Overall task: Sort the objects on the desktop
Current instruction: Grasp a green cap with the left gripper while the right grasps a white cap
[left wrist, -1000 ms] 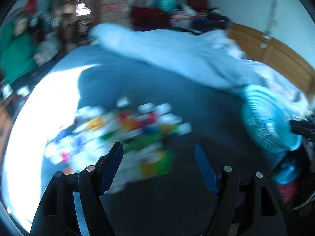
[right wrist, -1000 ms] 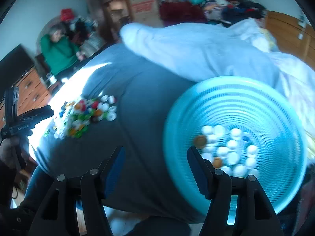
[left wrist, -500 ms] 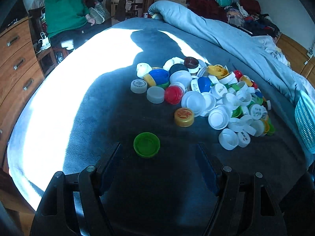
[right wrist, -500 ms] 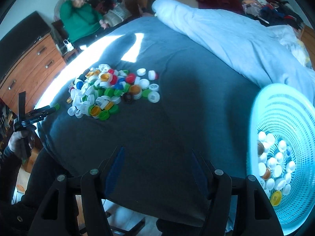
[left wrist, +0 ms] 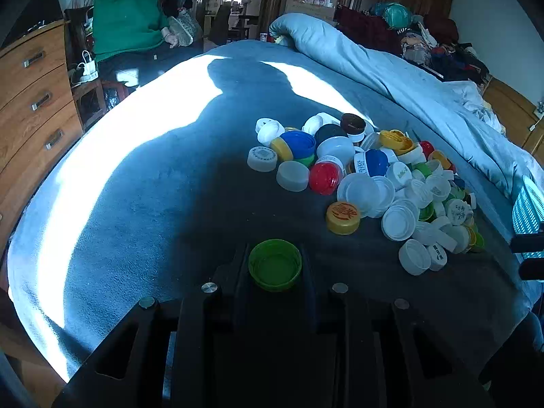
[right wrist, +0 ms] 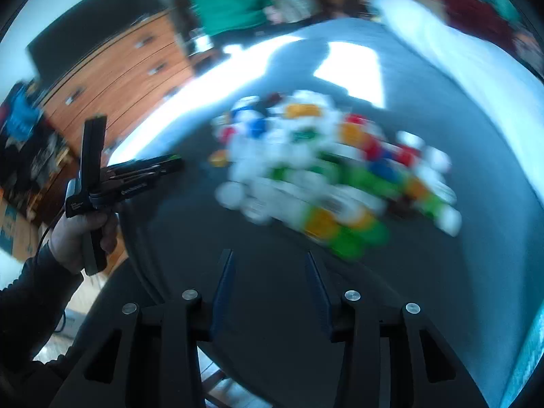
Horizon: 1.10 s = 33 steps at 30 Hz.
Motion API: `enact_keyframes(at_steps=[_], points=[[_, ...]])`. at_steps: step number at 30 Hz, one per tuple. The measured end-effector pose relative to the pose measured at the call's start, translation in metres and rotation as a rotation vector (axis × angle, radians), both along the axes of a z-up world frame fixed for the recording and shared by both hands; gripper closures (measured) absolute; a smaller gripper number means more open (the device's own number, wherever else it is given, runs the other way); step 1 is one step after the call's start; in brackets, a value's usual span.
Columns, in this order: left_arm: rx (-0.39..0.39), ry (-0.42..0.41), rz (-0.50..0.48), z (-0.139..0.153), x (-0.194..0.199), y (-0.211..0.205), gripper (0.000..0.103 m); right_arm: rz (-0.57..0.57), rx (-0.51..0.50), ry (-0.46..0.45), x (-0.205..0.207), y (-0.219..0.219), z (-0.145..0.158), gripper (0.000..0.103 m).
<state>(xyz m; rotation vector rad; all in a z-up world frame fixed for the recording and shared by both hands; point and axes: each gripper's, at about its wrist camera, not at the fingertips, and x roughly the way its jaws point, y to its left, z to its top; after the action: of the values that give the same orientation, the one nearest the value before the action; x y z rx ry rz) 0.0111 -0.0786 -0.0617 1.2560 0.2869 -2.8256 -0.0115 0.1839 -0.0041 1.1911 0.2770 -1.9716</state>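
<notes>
Green cap (left wrist: pixel 274 265), open side up, sits squarely between the left tongs (left wrist: pixel 274 261), both black fingers pressed against its rim — clamped, jaws just closed onto it. Cap rests on the dark blue bedspread (left wrist: pixel 142 204), on its own, a little short of the main pile of caps (left wrist: pixel 367 173).

Pile is up and right of the left tongs in the left wrist view: mostly white caps, plus blue, red, yellow, green and one dark brown. Nearest to the gripped cap is a yellow cap (left wrist: pixel 342 218) with red print, near but not touching. Teal basket (left wrist: pixel 527 208) shows only as a sliver at the right edge, beyond the pile.

Right tongs (right wrist: pixel 270 284): partly open, jaws have just been narrowing, nothing between the blue pads (right wrist: pixel 227 280), only bedspread below. Right wrist view is motion-blurred; the pile (right wrist: pixel 326 176) lies ahead of the right tongs and well apart from them. Same view shows the left hand (right wrist: pixel 83 234) gripping the left tool's handle at frame left, its tip down by the near-left edge of the pile.

Wooden drawers (left wrist: pixel 30 102) stand left of the bed; a person in a green top (left wrist: pixel 125 17) sits behind.
</notes>
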Motion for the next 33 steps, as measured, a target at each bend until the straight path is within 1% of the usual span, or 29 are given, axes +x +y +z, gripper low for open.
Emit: enact_keyframes(at_steps=[2,4,8,11,15,16,17,18,21,24,27,30,33], points=[[0.023,0.010,-0.001,0.002,0.003,-0.003,0.079,0.037,0.002,0.001,-0.006,-0.029,-0.012,0.056],[0.050,0.023,0.006,0.007,0.006,-0.008,0.079,0.046,0.014,-0.002,-0.013,-0.049,-0.022,0.056],[0.069,0.051,-0.007,0.018,0.005,-0.010,0.079,0.071,0.052,0.003,-0.029,-0.079,-0.039,0.056],[0.076,0.058,-0.012,0.021,0.002,-0.010,0.079,0.087,0.072,-0.005,-0.035,-0.089,-0.048,0.059],[0.100,0.042,-0.013,0.015,0.000,-0.008,0.078,0.101,0.097,-0.021,-0.040,-0.098,-0.062,0.060],[0.103,0.039,-0.014,0.013,0.000,-0.007,0.078,0.098,0.105,-0.018,-0.040,-0.098,-0.065,0.065],[0.103,0.034,-0.014,0.012,0.000,-0.005,0.078,0.092,0.115,-0.010,-0.040,-0.098,-0.066,0.069],[0.105,0.030,-0.016,0.011,0.000,-0.004,0.078,0.091,0.115,-0.006,-0.039,-0.099,-0.065,0.069],[0.099,0.031,-0.020,0.013,0.002,0.001,0.078,0.082,0.112,0.019,-0.034,-0.098,-0.057,0.069],[0.091,0.044,-0.024,0.020,0.005,0.007,0.078,0.068,0.072,0.035,-0.027,-0.092,-0.039,0.069],[0.074,0.037,-0.020,0.029,0.008,0.012,0.078,0.061,0.046,0.061,-0.018,-0.085,-0.018,0.069],[0.058,0.047,-0.022,0.044,0.014,0.020,0.079,0.033,0.015,0.093,-0.010,-0.071,0.006,0.069],[0.030,0.061,-0.023,0.063,0.018,0.030,0.078,-0.005,0.003,0.148,-0.004,-0.052,0.033,0.069]])
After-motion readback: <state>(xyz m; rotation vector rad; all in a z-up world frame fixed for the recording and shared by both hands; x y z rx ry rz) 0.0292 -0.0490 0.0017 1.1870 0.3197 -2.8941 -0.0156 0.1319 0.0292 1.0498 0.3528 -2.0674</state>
